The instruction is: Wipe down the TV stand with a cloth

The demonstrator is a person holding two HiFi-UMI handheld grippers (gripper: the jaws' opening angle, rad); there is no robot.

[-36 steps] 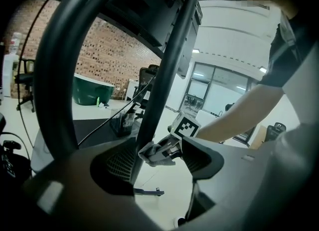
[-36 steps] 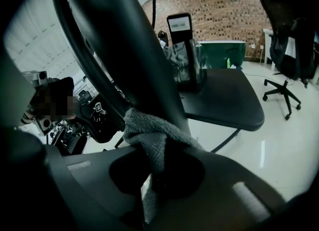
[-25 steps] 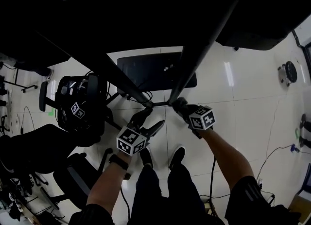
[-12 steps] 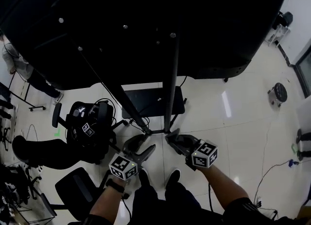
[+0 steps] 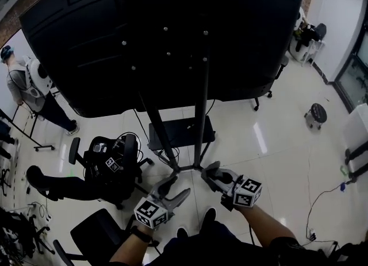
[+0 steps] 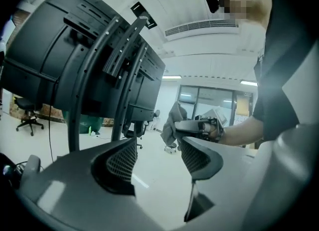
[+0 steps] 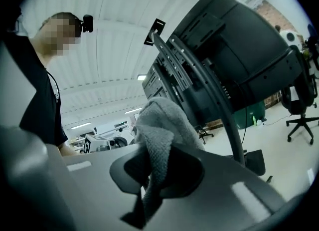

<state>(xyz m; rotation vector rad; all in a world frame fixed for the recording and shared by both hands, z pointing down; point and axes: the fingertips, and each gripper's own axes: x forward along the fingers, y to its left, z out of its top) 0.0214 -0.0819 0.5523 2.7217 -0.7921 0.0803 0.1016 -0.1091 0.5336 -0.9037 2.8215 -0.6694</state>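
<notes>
TV stand [image 5: 200,115] upright, long axis vertical; cloth [image 7: 162,125] in right claw [image 7: 157,174]

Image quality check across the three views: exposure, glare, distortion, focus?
Head view: the TV's back is crushed near black against the bright glossy floor, which carries streaks of light glare. Left gripper view: heavy fisheye bows the stand posts, corners vignetted, the open left tongs loom large. Right gripper view: same fisheye; the grey cloth clamped in the right tongs shows its weave.

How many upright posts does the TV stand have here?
2. The left post slants up from the base to the TV; the right post rises beside it, nearer the right gripper, which grips the cloth. None looks hidden.
</notes>
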